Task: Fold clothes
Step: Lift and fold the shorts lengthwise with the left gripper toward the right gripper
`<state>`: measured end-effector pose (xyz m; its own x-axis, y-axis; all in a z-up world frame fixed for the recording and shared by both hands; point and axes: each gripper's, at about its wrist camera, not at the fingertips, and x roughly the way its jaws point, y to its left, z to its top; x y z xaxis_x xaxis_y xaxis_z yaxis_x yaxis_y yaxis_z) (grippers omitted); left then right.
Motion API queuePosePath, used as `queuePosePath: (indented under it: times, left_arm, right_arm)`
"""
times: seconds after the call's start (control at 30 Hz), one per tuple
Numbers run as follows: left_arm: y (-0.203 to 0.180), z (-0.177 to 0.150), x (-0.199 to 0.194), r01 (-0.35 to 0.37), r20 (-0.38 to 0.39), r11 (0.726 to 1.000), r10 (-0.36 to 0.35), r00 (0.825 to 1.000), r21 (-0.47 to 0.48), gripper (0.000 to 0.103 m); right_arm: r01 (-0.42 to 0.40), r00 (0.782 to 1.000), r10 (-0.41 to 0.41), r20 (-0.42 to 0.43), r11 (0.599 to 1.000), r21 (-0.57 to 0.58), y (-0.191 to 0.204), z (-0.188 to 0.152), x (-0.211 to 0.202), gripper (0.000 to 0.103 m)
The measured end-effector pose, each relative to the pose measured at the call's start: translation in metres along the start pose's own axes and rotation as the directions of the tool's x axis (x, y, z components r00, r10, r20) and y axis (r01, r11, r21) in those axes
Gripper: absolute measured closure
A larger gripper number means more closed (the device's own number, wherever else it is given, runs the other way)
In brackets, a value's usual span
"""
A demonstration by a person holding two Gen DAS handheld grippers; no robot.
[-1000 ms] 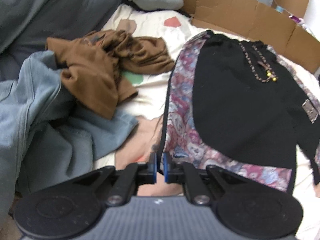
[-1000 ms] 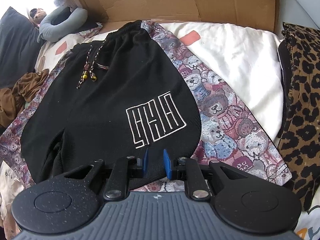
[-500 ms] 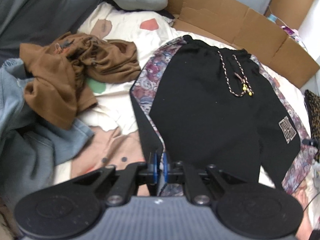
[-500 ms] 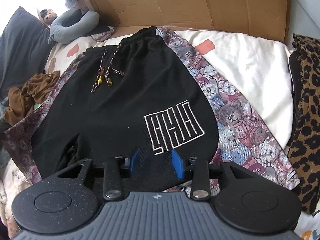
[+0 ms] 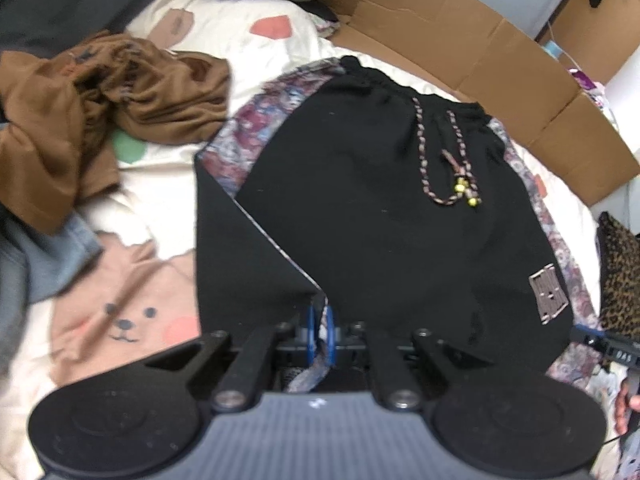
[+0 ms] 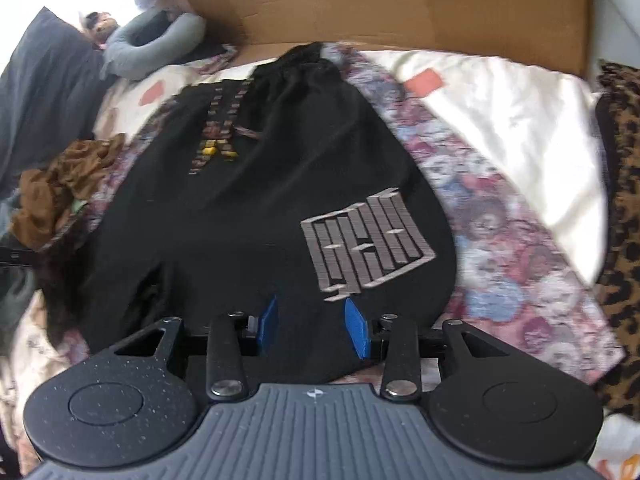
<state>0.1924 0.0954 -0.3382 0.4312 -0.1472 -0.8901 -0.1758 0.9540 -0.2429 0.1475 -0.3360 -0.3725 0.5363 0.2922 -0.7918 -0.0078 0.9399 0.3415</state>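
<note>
— As far as the left side goes, what's lying there, and why?

— Loose laundry waiting its turn, I'd say: a blue denim piece (image 5: 48,264) at the bed's edge, then a crumpled brown garment (image 5: 100,120) on the cartoon-bear bedsheet (image 5: 120,320), well apart from the work.

— And the left gripper (image 5: 319,334)?

— Its jaws are pinched tight on the patterned hem corner of the black shorts (image 5: 380,208), with a bit of printed cloth poking out behind the pads. That corner is drawn over the shorts, so a black triangular flap (image 5: 244,264) shows its underside. My reading is that the side is being folded inward toward the middle.

— Where do the shorts sit?

— Flat on the bed, waistband toward the cardboard (image 5: 480,72) at the far end, drawstring (image 5: 444,160) lying on the front, bear-print side panels along both edges.

— And the right gripper (image 6: 312,326)?

— Its jaws have just been opening; they stand at a moderate gap over the black fabric near the logo (image 6: 368,240), pads not pressing on anything. It seems to have let go so the left can carry the fold across.

— Farthest right?

— A leopard-print fabric (image 6: 624,208) beside the bed.
</note>
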Motion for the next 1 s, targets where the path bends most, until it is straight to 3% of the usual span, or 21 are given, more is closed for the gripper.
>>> queuePosePath:
  times: [0.23,0.53,0.87,1.0]
  left_arm:
    - [-0.026,-0.004,0.012,0.080,-0.012,0.997,-0.081,0.997,-0.019,0.097]
    - [-0.064,-0.004,0.018,0.203,-0.031,0.979,-0.203,0.979,-0.026,0.097]
    - [-0.096,-0.008,0.030,0.346,-0.102,0.935,-0.353,0.930,-0.085,0.097]
    - [-0.100,-0.010,0.039,0.390,-0.135,0.907,-0.411,0.902,-0.158,0.097]
  right_arm:
    - [-0.088,0.996,0.087,-0.021,0.993,-0.076,0.037,0.001,0.006,0.058]
    - [-0.244,0.970,0.238,-0.054,0.953,-0.180,0.089,0.009,0.007,0.058]
    - [-0.356,0.934,0.352,-0.063,0.898,-0.259,0.129,0.016,0.002,0.050]
    - [-0.368,0.929,0.363,-0.070,0.886,-0.281,0.135,0.013,0.002,0.049]
